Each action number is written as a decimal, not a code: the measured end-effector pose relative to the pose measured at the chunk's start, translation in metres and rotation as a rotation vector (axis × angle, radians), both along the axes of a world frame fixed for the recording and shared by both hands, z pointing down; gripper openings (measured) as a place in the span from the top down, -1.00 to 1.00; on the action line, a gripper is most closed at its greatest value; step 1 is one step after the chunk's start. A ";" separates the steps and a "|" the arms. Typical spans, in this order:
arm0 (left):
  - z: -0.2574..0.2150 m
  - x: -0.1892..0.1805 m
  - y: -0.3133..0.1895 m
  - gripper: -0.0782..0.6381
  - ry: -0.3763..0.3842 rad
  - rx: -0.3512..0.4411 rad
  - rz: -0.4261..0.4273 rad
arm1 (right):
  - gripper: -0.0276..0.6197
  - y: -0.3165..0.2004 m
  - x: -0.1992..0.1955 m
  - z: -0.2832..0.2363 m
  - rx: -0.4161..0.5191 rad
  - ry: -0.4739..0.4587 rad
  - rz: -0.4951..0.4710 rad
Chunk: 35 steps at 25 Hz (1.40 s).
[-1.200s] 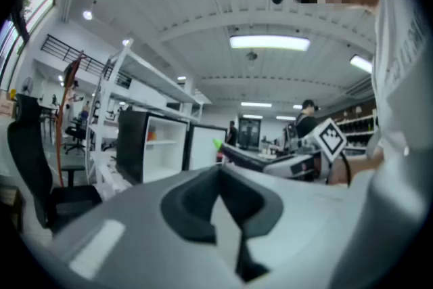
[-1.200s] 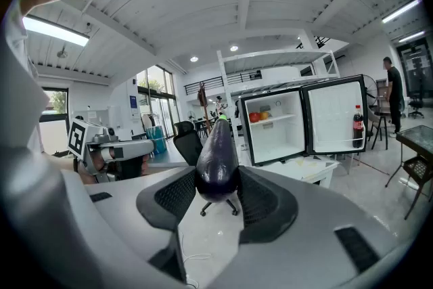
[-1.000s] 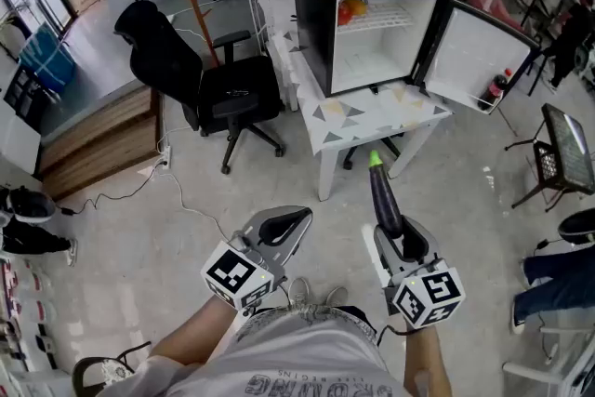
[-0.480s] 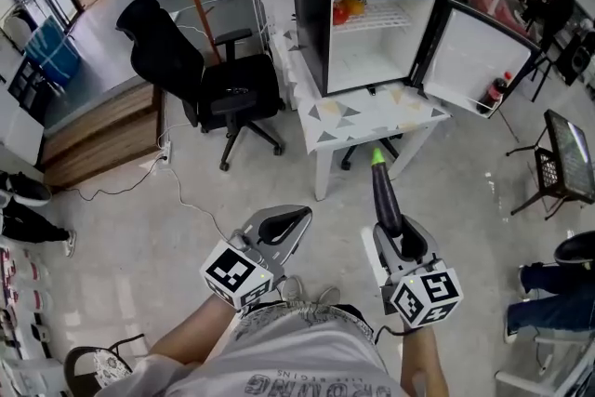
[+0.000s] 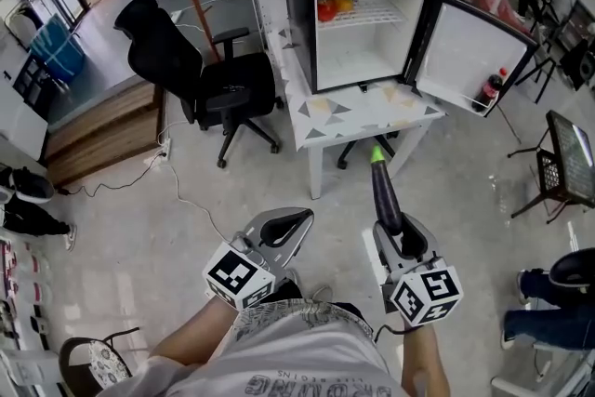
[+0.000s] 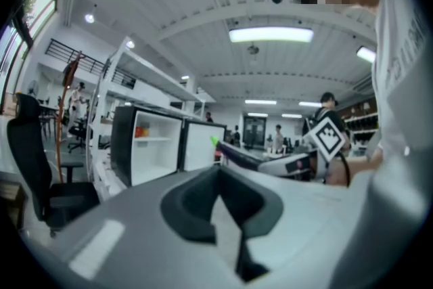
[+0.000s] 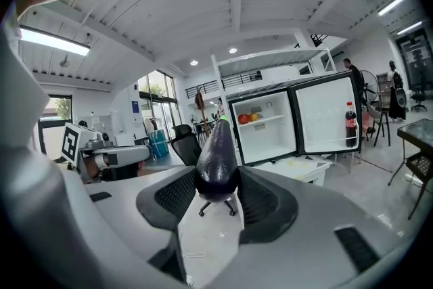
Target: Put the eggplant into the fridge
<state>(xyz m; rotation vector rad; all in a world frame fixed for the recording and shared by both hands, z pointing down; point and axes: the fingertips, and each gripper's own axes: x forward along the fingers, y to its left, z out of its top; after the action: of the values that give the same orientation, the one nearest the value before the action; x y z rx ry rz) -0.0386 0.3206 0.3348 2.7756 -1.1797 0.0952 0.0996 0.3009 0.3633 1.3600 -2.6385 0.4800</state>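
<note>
Between the jaws of the right gripper (image 5: 397, 235), clamped at its thick end, the dark purple eggplant with a green tip (image 5: 385, 198) juts forward in the air above the floor, well short of the small black fridge (image 5: 302, 9). That fridge stands on a white table with grey triangles (image 5: 358, 118), its white door (image 5: 463, 49) swung wide open with a cola bottle (image 5: 490, 89) in its rack and red and orange fruit (image 5: 330, 6) on the upper shelf. Beside the right gripper, the left gripper (image 5: 293, 222) hovers with its jaws together and nothing between them, and a black office chair (image 5: 209, 79) stands left of the table.
</note>
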 end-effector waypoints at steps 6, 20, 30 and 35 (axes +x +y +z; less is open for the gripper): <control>0.003 0.007 -0.012 0.76 0.000 -0.007 -0.013 | 0.33 -0.011 0.011 0.005 -0.014 -0.009 -0.005; 0.023 0.005 -0.088 0.76 0.004 -0.030 -0.001 | 0.33 -0.086 0.006 0.025 -0.041 0.004 -0.002; 0.037 -0.015 -0.162 0.76 0.012 -0.065 0.011 | 0.33 -0.156 -0.012 0.039 -0.078 0.010 0.010; 0.043 -0.024 -0.198 0.76 0.012 -0.086 0.025 | 0.33 -0.190 -0.022 0.045 -0.097 0.017 0.016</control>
<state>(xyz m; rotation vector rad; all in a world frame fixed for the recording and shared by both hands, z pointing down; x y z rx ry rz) -0.0630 0.1227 0.3780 2.7125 -1.1115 0.1280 0.0776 0.1111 0.4081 1.3510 -2.5564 0.5879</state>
